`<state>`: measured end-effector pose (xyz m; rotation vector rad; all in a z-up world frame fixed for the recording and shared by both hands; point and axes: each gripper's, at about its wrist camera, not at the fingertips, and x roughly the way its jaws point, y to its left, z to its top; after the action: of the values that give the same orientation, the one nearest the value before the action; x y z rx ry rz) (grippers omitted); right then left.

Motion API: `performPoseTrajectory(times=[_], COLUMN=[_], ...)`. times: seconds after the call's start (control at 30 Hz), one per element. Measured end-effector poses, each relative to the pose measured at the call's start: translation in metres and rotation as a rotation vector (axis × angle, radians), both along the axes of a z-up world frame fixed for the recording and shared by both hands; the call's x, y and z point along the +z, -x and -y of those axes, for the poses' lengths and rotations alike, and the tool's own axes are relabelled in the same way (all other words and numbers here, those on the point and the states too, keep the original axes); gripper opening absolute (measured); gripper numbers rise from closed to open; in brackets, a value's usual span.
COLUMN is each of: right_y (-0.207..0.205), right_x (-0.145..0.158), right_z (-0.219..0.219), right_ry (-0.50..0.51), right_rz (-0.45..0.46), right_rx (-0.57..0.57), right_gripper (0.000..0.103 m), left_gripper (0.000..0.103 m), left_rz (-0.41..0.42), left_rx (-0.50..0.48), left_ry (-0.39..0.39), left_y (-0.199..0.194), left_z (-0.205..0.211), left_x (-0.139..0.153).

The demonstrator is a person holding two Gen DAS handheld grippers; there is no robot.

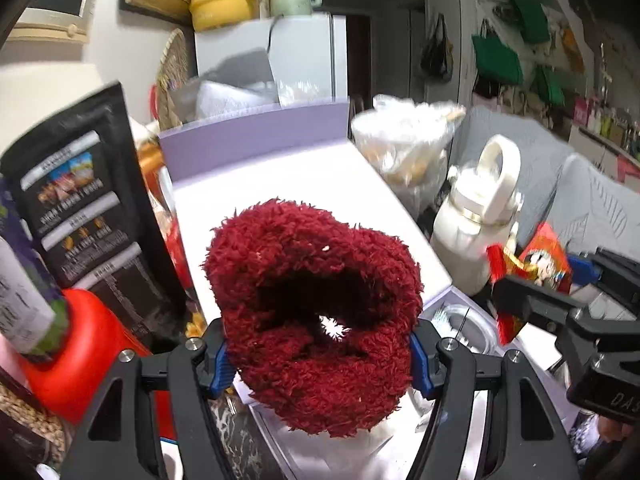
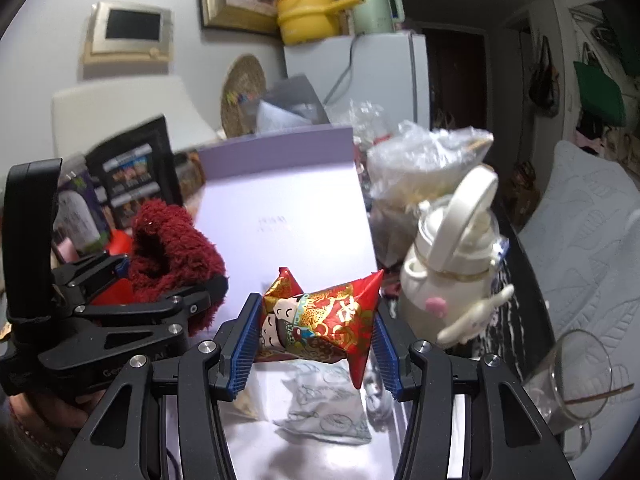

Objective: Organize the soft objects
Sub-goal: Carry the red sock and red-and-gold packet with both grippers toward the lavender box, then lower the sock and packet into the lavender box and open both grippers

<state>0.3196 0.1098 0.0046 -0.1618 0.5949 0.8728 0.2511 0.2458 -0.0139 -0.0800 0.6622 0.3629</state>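
My left gripper (image 1: 318,356) is shut on a fluffy dark red fabric piece (image 1: 312,316) and holds it above the lavender box lid (image 1: 280,172). The red fluffy piece also shows in the right wrist view (image 2: 172,240), at the left, with the left gripper (image 2: 120,300) under it. My right gripper (image 2: 316,328) is shut on a small red and gold printed pillow (image 2: 324,312) with a cartoon figure, held above the lavender box (image 2: 288,208). In the left wrist view the right gripper (image 1: 560,312) and its pillow (image 1: 536,268) are at the right edge.
A black snack pouch (image 1: 84,200) and a red-capped bottle (image 1: 76,344) stand left of the box. A cream water bottle (image 2: 452,268), a plastic bag (image 2: 420,160) and a glass (image 2: 576,380) stand to the right. Small clear packets (image 2: 324,404) lie below my right gripper.
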Motion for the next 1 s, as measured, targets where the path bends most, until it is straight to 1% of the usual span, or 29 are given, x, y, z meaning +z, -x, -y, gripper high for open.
performPoseTrajectory(times=[0.07,0.23,0.4,0.57,0.63,0.67,0.7,0.83,0.9,1.0], right_y=[-0.005,-0.017,-0.022,-0.027,-0.029,-0.029,-0.030,-0.031,-0.031,-0.032], right_x=[-0.006,-0.016,-0.021,-0.028,-0.031,-0.032,-0.033,-0.037,-0.039,-0.042], right_z=[-0.001,0.002,0.002,-0.003,-0.004,-0.005,-0.005,-0.008,-0.009,-0.011], right_ry=[0.023,0.051,0.073,0.096,0.105,0.106,0.108,0.117,0.122,0.131], right_rz=[-0.007,-0.032,-0.045,-0.065,-0.077,-0.081,-0.087,-0.104,-0.111,-0.120], right_rx=[-0.016,-0.047,-0.056,-0.053,-0.055,-0.054,-0.053,-0.047,-0.043,-0.039], right_gripper=[0.051,0.051,0.051,0.051,0.051,0.051,0.051,0.051,0.051,0.051], left_gripper=[0.067,0.067,0.067,0.067,0.069,0.071,0.071,0.078,0.078,0.078], left_rz=[-0.041,-0.104,-0.177,-0.242,-0.275,-0.279,-0.302,-0.338,-0.352,-0.366], left_rx=[-0.004,-0.033,-0.039,-0.010,-0.009,-0.013,-0.011,-0.013,-0.008,-0.001], left_ry=[-0.006,0.011,0.015,0.006,0.032,0.020,0.015,0.006,0.011,0.041], left_y=[-0.006,-0.015,-0.024,-0.028,-0.030,-0.030,-0.031,-0.034,-0.036,-0.039], left_z=[0.004,0.011,0.017,0.017,0.016,0.017,0.018,0.022,0.023,0.020], left_x=[-0.010,-0.028,-0.042,-0.048,-0.052,-0.051,-0.053,-0.055,-0.055,-0.055])
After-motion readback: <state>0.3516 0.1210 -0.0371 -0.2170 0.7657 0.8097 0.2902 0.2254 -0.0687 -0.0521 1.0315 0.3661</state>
